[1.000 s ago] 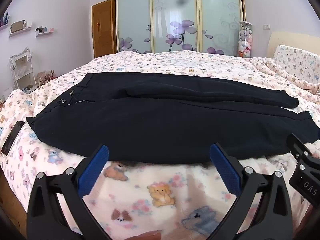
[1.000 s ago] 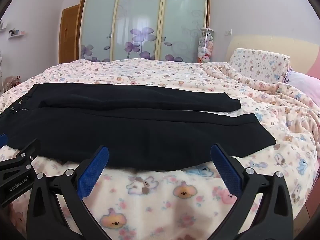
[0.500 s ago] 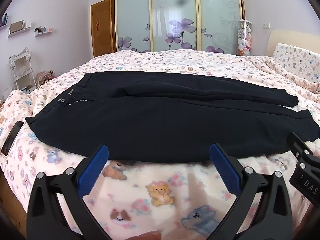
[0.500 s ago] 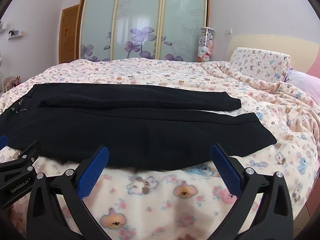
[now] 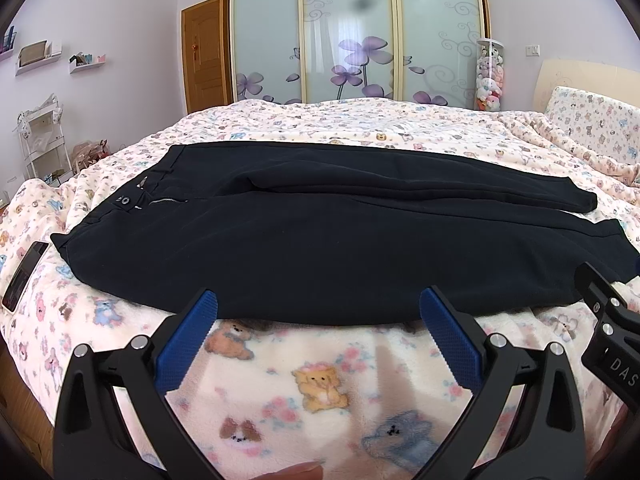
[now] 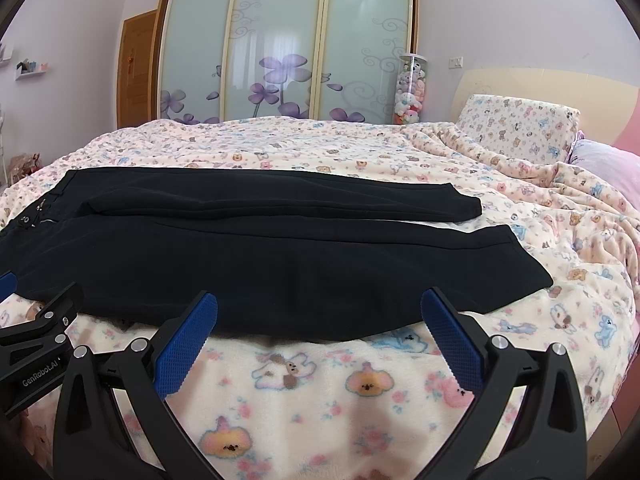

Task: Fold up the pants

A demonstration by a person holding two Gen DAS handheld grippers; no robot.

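Black pants [image 5: 320, 236] lie flat across the bed, waistband with button and zipper at the left, both legs running to the right; they also show in the right wrist view [image 6: 256, 256]. My left gripper [image 5: 318, 308] is open and empty, hovering just before the near edge of the pants by the upper leg. My right gripper [image 6: 319, 308] is open and empty, just before the near edge further toward the leg ends. Each gripper's side shows in the other's view.
The bed is covered by a pink bear-print blanket [image 5: 320, 384]. A dark phone [image 5: 24, 276] lies on the bed's left edge. A pillow [image 6: 516, 128] and headboard are at the right. A sliding wardrobe [image 5: 356, 32] stands behind the bed.
Both grippers have crept slightly forward toward the near edge of the pants. The pants have not moved.
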